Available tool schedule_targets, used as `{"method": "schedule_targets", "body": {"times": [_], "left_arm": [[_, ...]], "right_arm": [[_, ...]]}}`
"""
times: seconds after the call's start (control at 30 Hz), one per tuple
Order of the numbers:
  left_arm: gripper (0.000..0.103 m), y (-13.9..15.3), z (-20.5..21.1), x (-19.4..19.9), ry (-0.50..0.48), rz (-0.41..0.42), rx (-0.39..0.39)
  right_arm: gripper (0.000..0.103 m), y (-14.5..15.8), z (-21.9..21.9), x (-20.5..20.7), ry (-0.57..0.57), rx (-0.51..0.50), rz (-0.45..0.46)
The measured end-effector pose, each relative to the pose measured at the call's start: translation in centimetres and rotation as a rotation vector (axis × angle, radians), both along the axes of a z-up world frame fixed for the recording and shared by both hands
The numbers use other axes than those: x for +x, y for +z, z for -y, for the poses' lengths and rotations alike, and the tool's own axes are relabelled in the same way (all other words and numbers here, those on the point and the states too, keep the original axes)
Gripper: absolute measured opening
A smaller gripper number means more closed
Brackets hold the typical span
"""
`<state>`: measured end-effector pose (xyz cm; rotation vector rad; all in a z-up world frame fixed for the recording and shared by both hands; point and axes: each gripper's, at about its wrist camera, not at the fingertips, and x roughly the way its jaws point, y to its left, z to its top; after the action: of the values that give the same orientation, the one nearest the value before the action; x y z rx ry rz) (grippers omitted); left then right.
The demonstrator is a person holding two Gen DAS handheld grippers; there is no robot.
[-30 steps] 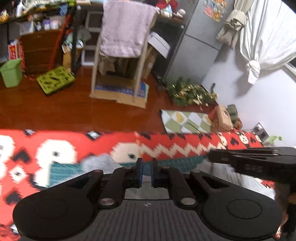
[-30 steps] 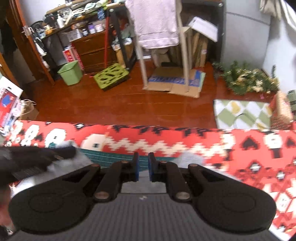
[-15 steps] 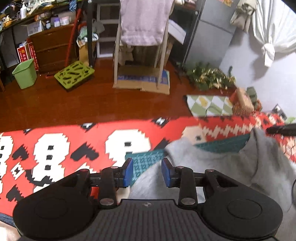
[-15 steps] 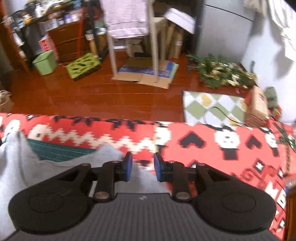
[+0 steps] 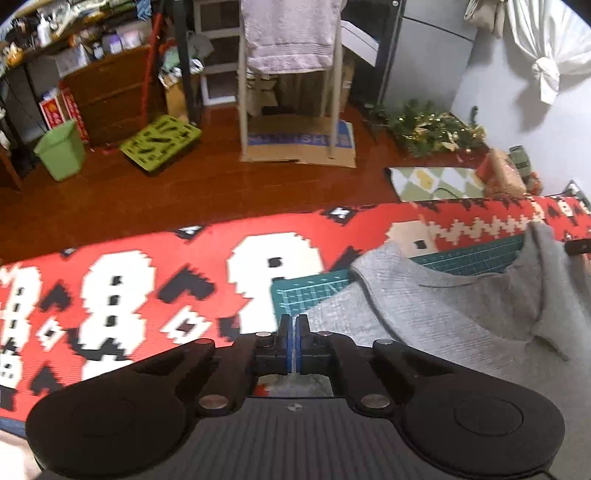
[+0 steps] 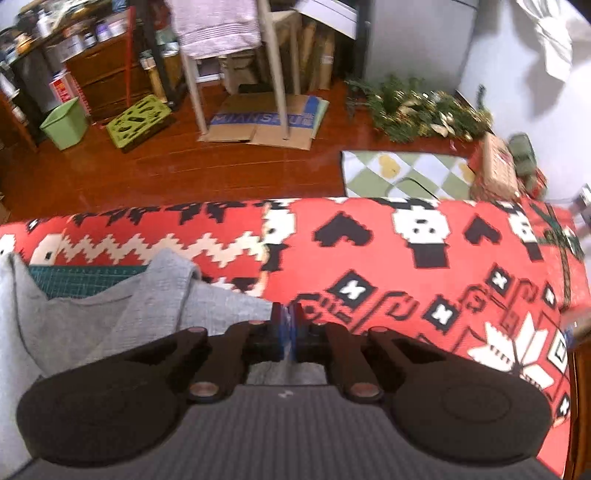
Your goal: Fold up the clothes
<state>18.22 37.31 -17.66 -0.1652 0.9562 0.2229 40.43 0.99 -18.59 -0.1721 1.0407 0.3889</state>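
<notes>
A grey knit garment (image 5: 443, 317) lies spread over a green cutting mat (image 5: 469, 254) on a red patterned blanket (image 5: 122, 295). My left gripper (image 5: 293, 347) is shut at the garment's left edge, and grey fabric shows just behind its pads. In the right wrist view the garment (image 6: 147, 306) runs leftward from my right gripper (image 6: 287, 332), which is shut on its right corner. The mat (image 6: 81, 280) peeks out at the neckline. The tip of the right gripper (image 5: 578, 246) shows at the left view's far right edge.
The blanket (image 6: 424, 280) covers the work surface, whose far edge drops to a wooden floor (image 5: 184, 199). On the floor are a chair with a towel (image 5: 291, 33), flattened cardboard (image 5: 299, 146), a green bin (image 5: 61, 153), a green crate (image 5: 159, 140), a wreath (image 5: 436, 129) and a checked mat (image 5: 436, 181).
Both grippers moved apart from the middle of the garment to its outer edges. They stood open half a second ago and have now shut on the fabric.
</notes>
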Motion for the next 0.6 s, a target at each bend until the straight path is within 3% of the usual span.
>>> {"method": "schedule_targets", "body": {"times": [0.23, 0.33, 0.47, 0.6], "left_arm": [[0.003, 0.0, 0.0, -0.1, 0.025, -0.019, 0.033], [0.017, 0.1, 0.2, 0.0, 0.032, -0.017, 0.046], [0.030, 1.1, -0.3, -0.5, 0.064, 0.016, 0.042], [0.030, 2.6, -1.0, -0.4, 0.093, 0.075, -0.032]], "right_arm": [[0.006, -0.2, 0.7, 0.0, -0.029, -0.008, 0.004], [0.020, 0.6, 0.8, 0.0, -0.056, 0.006, 0.021], [0.022, 2.0, 1.3, -0.2, -0.089, 0.040, 0.056], [0.022, 3.4, -0.3, -0.6, -0.002, 0.095, 0.072]]}}
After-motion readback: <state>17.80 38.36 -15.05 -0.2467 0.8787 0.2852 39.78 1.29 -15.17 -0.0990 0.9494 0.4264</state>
